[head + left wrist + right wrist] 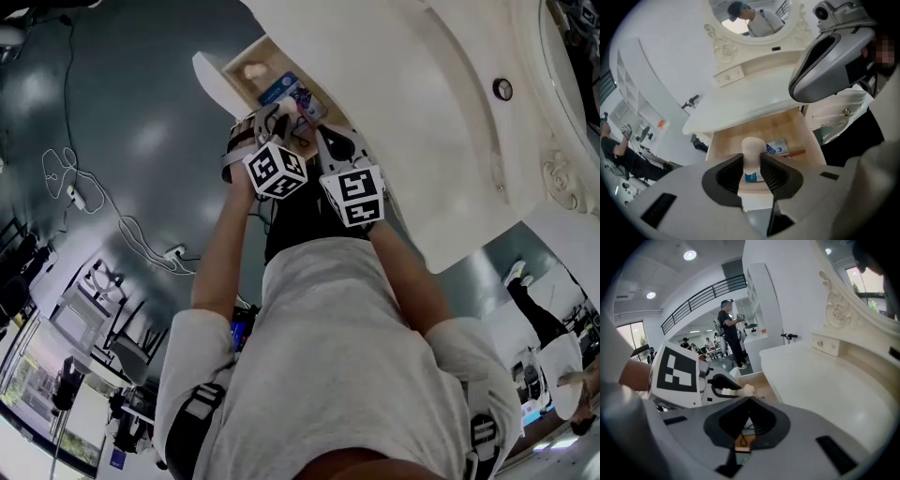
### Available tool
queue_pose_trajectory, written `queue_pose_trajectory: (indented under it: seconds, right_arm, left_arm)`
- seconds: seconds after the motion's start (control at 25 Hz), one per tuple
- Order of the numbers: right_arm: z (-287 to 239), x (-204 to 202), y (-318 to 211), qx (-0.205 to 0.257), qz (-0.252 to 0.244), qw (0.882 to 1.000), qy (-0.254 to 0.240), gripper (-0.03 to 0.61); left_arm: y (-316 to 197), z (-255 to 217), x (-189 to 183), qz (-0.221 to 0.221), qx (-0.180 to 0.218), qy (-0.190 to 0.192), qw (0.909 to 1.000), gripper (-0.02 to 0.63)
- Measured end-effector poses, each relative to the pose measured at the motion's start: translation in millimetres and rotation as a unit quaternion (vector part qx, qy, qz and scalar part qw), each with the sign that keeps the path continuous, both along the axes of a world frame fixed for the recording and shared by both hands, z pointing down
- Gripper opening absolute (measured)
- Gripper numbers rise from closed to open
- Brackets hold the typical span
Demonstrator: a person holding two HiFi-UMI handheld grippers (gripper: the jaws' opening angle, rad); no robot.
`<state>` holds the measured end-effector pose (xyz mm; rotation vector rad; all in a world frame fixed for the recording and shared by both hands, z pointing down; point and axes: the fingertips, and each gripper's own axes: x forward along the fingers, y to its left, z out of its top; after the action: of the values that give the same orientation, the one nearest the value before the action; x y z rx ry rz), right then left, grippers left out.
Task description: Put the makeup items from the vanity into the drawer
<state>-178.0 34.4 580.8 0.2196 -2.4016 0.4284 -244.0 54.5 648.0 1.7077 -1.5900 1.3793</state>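
Cream-capped makeup item [751, 146] clamped in left claw [751, 160] above open drawer [733, 135], lower centre, for release; right claw [749, 399] closed, empty.

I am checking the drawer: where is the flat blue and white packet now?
In the left gripper view, the flat blue and white packet lies inside the open wooden drawer, beside a thin brown stick.
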Motion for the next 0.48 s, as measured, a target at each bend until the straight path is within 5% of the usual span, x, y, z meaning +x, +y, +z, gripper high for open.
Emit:
queue_pose_trajectory:
  seconds: [0.48]
  right_arm:
    - [5.0, 4.2, -11.4, -0.018, 0.002, 1.0, 0.003, 0.014]
  left_arm:
    - [-13.2, 33.7, 6.1, 0.097, -0.084, -0.018, 0.9916, 0.115]
